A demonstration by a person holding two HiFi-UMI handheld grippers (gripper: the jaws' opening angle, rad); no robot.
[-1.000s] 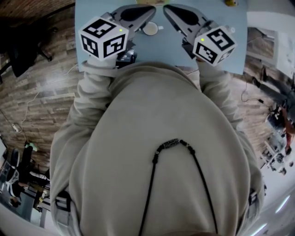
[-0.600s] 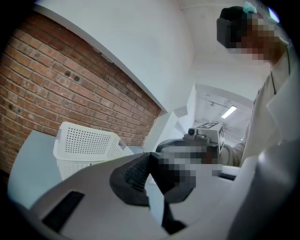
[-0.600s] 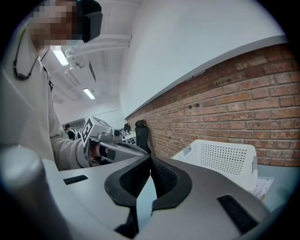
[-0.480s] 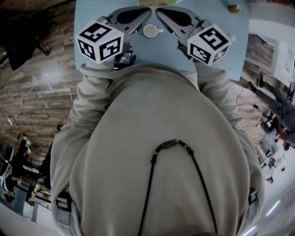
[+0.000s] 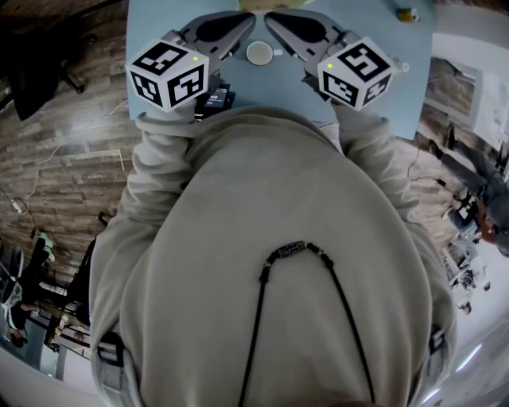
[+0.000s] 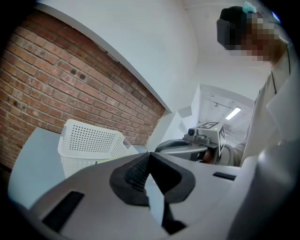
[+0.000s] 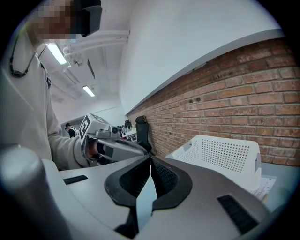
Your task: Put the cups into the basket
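White, likely ceramic cup point(image 5: 259, 53) sits on worktop point(image 5: 406, 44). Left tongs point(image 6: 149, 153) & right tongs point(image 7: 150, 157) flank cup, both clenched, empty. Prob. rigid, light, slick, chippable; pinch rim wall opp. handle. Basket point(image 6: 91, 143) beyond cup.

left gripper point(image 6: 149, 154) closed, right gripper point(image 7: 150, 158) closed

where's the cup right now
In the head view the white cup stands on the blue table at top centre, between the left gripper and the right gripper.
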